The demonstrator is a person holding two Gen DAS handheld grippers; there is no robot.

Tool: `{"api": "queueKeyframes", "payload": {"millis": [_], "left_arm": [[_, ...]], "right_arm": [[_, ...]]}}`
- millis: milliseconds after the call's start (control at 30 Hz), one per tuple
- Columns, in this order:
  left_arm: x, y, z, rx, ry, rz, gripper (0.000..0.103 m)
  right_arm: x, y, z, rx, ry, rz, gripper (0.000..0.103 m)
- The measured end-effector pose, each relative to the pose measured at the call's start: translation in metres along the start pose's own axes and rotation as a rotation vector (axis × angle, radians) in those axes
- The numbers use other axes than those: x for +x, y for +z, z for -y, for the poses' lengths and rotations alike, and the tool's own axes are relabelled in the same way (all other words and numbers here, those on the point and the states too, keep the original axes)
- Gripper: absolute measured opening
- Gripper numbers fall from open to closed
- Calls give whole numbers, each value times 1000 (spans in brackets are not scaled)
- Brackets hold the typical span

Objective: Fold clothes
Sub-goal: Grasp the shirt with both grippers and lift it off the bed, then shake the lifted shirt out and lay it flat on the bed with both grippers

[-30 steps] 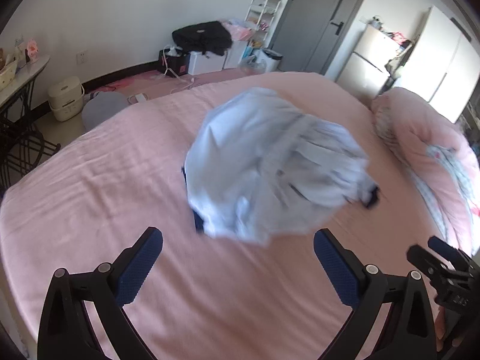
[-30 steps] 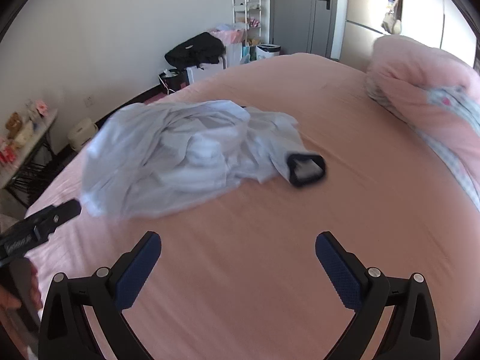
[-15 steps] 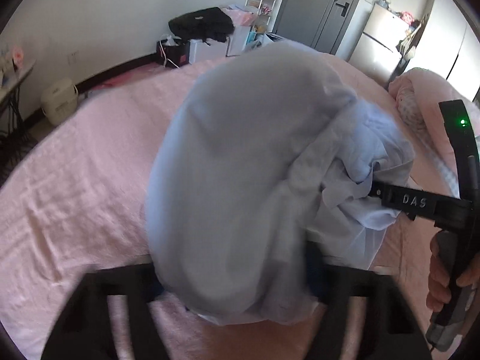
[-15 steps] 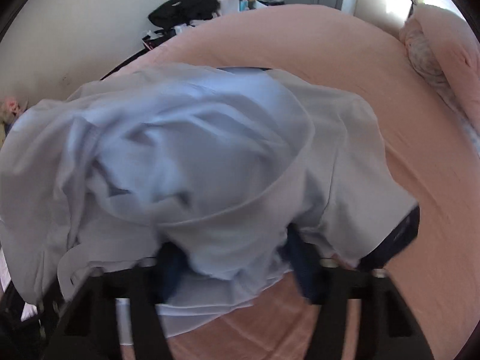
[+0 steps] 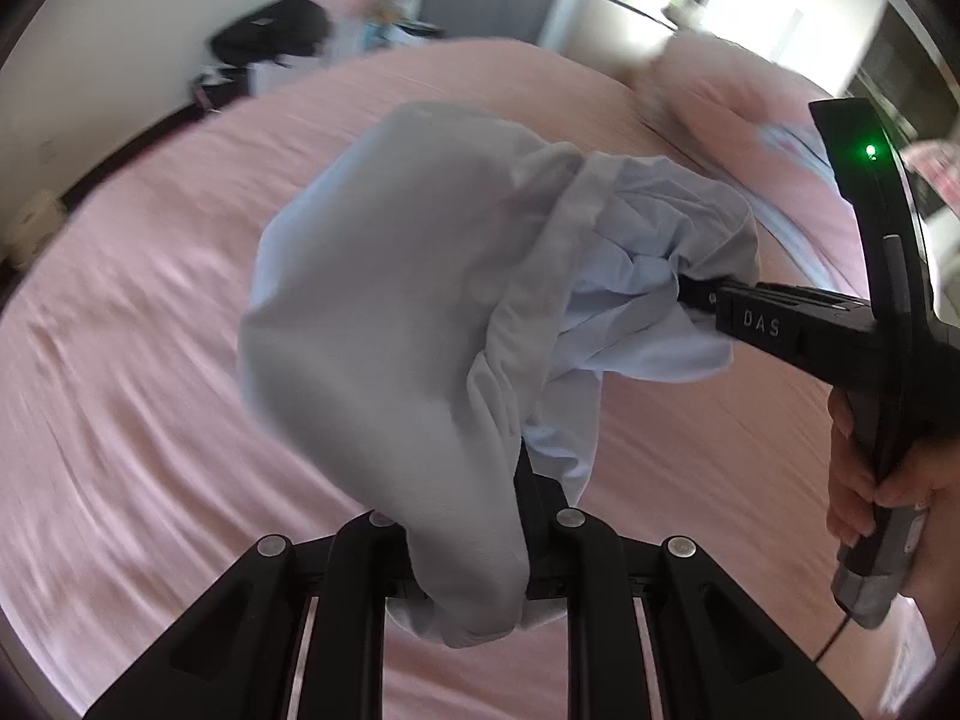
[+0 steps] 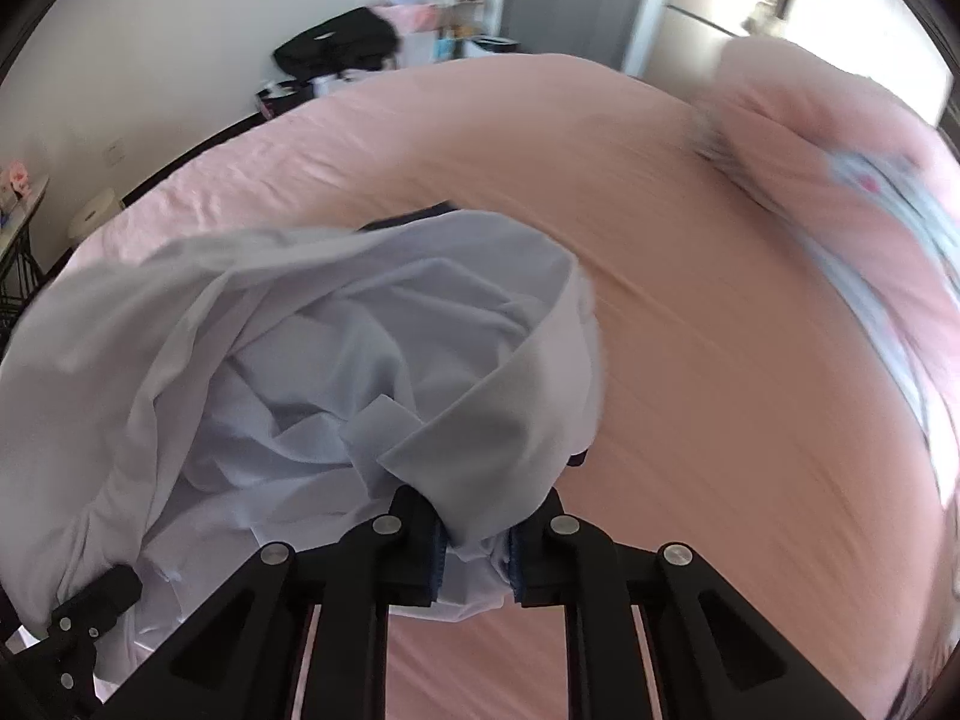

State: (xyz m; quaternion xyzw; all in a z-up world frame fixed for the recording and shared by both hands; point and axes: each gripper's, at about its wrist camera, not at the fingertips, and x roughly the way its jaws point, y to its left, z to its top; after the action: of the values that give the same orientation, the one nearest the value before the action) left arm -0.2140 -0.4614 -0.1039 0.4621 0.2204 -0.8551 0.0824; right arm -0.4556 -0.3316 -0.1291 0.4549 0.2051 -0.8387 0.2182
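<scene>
A crumpled light blue shirt hangs bunched above the pink bed. My left gripper sits under the bundle, jaws closing with a fold of the cloth pinched between them; the cloth hides the pads. From the right, my right gripper bites into the same shirt, with a person's hand on its handle. In the right wrist view the shirt shows its collar, and the right gripper is closing on cloth, blue pads pressing it. The left gripper's tip shows at the lower left.
The pink sheet spreads wide around the shirt. A rolled pink duvet lies along the right side. Beyond the far edge are a black bag, a shelf, a grey door and a white fridge. A small table stands far left.
A second ago both grippers stood open above the shirt lying on the bed. Both have since closed on the cloth and the bundle is lifted off the sheet.
</scene>
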Motion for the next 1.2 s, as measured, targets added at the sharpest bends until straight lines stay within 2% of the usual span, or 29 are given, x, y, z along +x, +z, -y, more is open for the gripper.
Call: {"api": "queueKeyframes", "payload": {"millis": [133,367,433,500,600,667,767,833,933,1067,1200], "left_arm": [[-18,-48,69,78,-112,-67,15],[-42,-139,189,240,-286,-153,15],[-41,-161,215,258,-318,-184,15],[-41,-182,236,259,-349,-216,15],[-63,-218,257,250,-403,-213,15],[-80,-239,268,244,-419,-200,15],[-97,-253,287,247,-432,-176,15],[-111,-260,283,247,-422,-159,15],[-112,-255,278,204,-410,-140,16],[-122,-240,262,165,-391,-109,19],[-147,-206,293,212,-399,28,19]], "right_arm": [[-60,-86,77,102,-15,-23,13],[-188,-281,200,326,-100,-22,13],[-220,-334,232,432,-113,-11,13],[-247,-373,258,519,-106,-3,13],[-288,-424,293,628,-87,23,13],[-316,-441,302,645,-89,68,13],[-341,-453,296,649,-117,122,13],[-351,-465,297,655,-133,142,13],[-345,-472,299,667,-167,118,13],[-345,-478,300,712,-159,100,13],[-384,-470,304,704,-253,173,13]]}}
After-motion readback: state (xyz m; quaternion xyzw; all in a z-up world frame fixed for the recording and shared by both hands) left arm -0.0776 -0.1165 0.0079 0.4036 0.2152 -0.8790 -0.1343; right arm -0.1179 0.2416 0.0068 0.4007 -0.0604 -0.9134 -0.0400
